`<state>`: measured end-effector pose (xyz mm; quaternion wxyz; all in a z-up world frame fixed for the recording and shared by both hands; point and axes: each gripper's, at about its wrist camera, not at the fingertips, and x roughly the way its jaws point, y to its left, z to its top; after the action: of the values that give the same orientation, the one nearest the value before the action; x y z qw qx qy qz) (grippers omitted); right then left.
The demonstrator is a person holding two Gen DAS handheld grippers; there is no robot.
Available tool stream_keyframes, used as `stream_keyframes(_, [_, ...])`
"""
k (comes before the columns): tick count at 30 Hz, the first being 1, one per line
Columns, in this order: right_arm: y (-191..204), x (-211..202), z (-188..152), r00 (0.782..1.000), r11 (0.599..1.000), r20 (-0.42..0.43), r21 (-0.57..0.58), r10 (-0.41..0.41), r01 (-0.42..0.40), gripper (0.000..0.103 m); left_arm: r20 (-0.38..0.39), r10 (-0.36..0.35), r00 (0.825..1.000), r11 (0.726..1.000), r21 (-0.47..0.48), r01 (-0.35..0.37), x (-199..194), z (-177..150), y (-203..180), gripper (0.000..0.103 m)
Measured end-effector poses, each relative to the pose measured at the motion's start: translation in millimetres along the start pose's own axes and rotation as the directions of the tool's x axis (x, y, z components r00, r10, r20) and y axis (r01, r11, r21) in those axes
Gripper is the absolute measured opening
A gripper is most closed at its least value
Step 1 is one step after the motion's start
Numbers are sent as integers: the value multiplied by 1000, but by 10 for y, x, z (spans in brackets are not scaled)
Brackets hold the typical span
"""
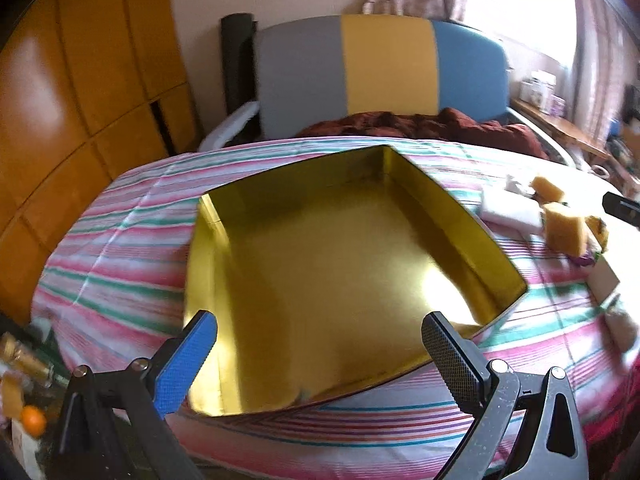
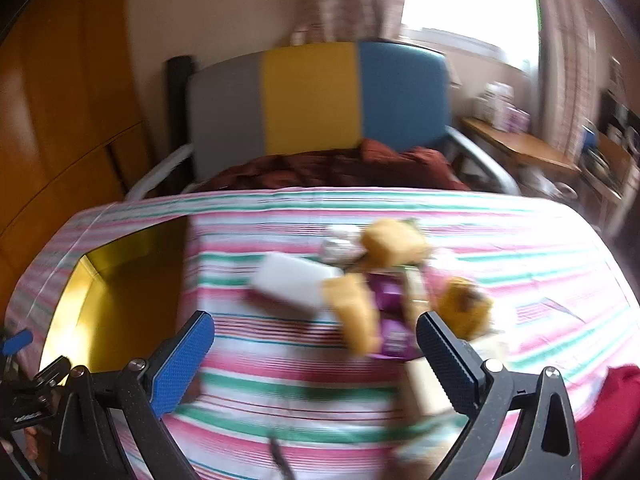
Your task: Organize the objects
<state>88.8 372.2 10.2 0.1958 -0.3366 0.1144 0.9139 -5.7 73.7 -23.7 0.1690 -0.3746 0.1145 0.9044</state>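
A shallow gold tin box [image 1: 320,264] lies open and empty on the striped tablecloth [image 1: 120,248]; its left part shows as the gold box [image 2: 108,292] in the right wrist view. My left gripper [image 1: 320,344] hovers wide open over the box's near edge, holding nothing. A blurred heap of small items lies right of the box: a white block [image 2: 292,284], yellow sponges [image 2: 356,312] [image 1: 564,228], a purple packet [image 2: 392,328]. My right gripper [image 2: 316,340] stands wide open just before that heap, with nothing between its fingers. The left gripper's tip [image 2: 16,340] peeks in at the left edge.
A chair with a grey, yellow and blue back [image 1: 380,68] stands behind the table, with a dark red blanket [image 1: 420,124] on it. Wooden cabinets [image 1: 80,100] fill the left. A wooden side table [image 2: 520,148] stands at the back right. A red cloth [image 2: 616,408] lies at the table's right front.
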Motion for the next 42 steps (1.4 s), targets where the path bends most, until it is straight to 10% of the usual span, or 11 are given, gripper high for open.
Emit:
stream_keyframes(12, [-1138,-443,-5,986,967,2,196,-167,164,103,-19,-282,959,948,149,282,63,327,-868,103])
stream_keyframes(16, [-1262,-566,-48,984,965,3,196,-179,175,103,-70,-455,888,860,222,459,124,420,-1358,103])
stream_keyframes(29, [-1480,-837,-237,987,968,24,199,-159,151,103,-412,-653,636,596,239,767,375,310,-2644,100])
stream_keyframes(42, [-1677,-792,-394,985,954,-18,244,-174,173,103,-515,-672,532,520,183,835,431,62,-3167,79])
